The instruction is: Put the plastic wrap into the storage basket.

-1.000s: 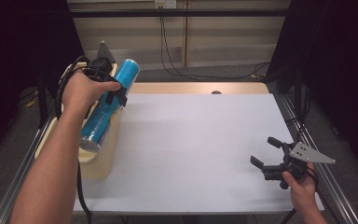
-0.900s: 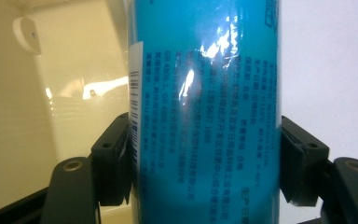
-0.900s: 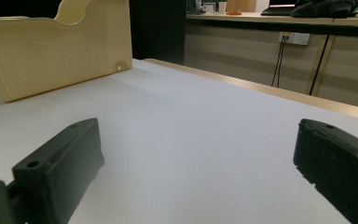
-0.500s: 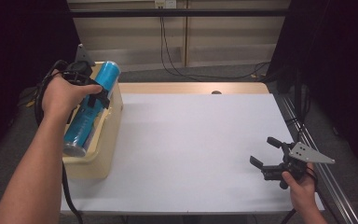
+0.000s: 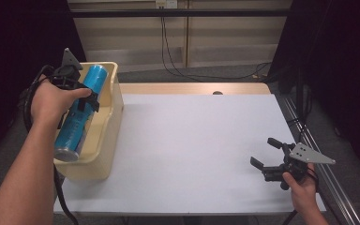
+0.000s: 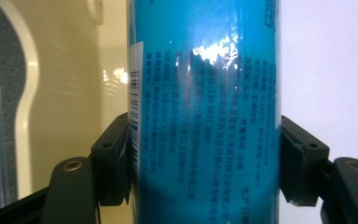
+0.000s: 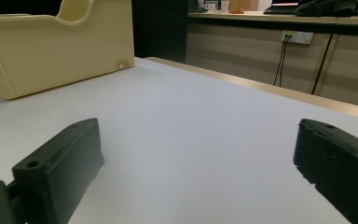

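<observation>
Left gripper (image 5: pixel 77 101) clenched across mid-body of blue can (image 5: pixel 80 114); can held tilted over cream bin (image 5: pixel 113 123) at desk (image 5: pixel 192 145) left edge, likely for lowering inside. Right gripper (image 5: pixel 267 152) spread, nothing held, parked near desk's right front corner, kept clear.

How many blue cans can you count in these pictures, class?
1. The blue can is clamped in the left gripper, tilted over the cream bin at the table's left edge. The bin's inside is partly hidden.
</observation>
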The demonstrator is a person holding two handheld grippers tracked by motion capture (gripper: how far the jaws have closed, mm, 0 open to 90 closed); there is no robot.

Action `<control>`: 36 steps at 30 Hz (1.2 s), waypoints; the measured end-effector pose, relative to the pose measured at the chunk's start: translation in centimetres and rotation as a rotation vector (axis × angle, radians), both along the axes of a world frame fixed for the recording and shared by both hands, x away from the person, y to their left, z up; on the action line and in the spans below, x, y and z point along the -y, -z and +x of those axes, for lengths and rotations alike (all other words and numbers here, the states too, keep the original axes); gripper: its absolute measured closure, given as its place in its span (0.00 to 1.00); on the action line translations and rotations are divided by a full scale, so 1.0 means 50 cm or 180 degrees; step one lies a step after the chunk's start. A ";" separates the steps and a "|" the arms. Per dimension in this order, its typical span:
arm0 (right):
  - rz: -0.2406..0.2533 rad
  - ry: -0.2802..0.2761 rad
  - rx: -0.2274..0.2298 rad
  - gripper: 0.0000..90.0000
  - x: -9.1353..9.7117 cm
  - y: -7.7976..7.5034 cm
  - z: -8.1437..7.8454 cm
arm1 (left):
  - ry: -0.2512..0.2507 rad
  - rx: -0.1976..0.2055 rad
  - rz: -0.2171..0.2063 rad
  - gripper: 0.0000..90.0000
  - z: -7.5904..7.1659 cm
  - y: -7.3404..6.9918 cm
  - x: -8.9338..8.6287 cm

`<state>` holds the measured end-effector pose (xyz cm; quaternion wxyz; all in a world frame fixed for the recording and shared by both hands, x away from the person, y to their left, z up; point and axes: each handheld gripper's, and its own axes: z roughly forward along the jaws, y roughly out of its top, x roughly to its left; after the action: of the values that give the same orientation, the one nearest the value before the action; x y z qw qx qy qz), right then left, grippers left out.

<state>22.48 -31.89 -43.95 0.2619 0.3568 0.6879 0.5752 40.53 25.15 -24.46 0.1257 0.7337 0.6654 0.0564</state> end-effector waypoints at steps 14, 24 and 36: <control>0.0005 0.0007 0.0007 0.01 0.000 -0.001 -0.001 | -0.0106 -0.0112 -0.0024 0.36 -0.007 0.025 -0.014; -0.0004 -0.0018 0.0027 0.01 -0.004 -0.004 -0.002 | -0.0154 -0.0170 -0.0019 0.35 -0.022 0.047 -0.013; -0.0008 -0.0026 0.0012 0.01 -0.009 -0.002 0.001 | -0.0173 0.0116 -0.0147 0.37 -0.026 -0.013 -0.012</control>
<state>22.53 -31.46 -43.87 0.2613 0.3526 0.6896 0.5761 39.21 25.73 -23.81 0.1532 0.7111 0.6838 0.0577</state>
